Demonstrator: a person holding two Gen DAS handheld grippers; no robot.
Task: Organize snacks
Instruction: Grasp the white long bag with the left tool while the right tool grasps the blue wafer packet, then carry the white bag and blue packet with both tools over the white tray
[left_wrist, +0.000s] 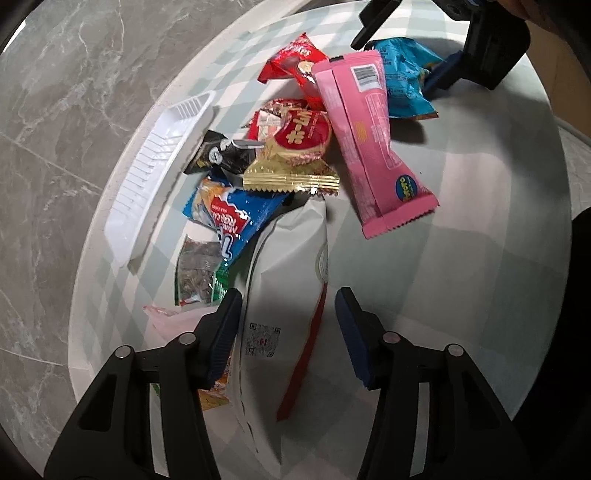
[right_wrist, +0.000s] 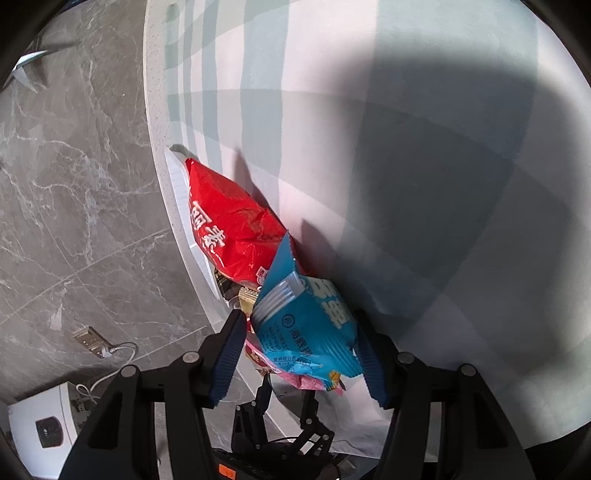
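Observation:
In the left wrist view a pile of snacks lies on the round table (left_wrist: 480, 258): a white bag (left_wrist: 288, 295), a pink bar packet (left_wrist: 373, 147), a gold and red packet (left_wrist: 299, 155), a red packet (left_wrist: 295, 62), a blue packet (left_wrist: 406, 77). A white plastic tray (left_wrist: 159, 162) sits at the table's left edge. My left gripper (left_wrist: 288, 332) is open, its fingers on either side of the white bag. In the right wrist view my right gripper (right_wrist: 299, 354) is open around the blue packet (right_wrist: 306, 332), with a red bag (right_wrist: 229, 225) beyond it. The right gripper also shows in the left wrist view (left_wrist: 402, 55).
A grey marble floor (left_wrist: 55, 129) surrounds the table. In the right wrist view a floor socket with a cable (right_wrist: 92, 341) and a white appliance (right_wrist: 40, 432) are at lower left. The checked tablecloth (right_wrist: 406, 147) stretches right of the snacks.

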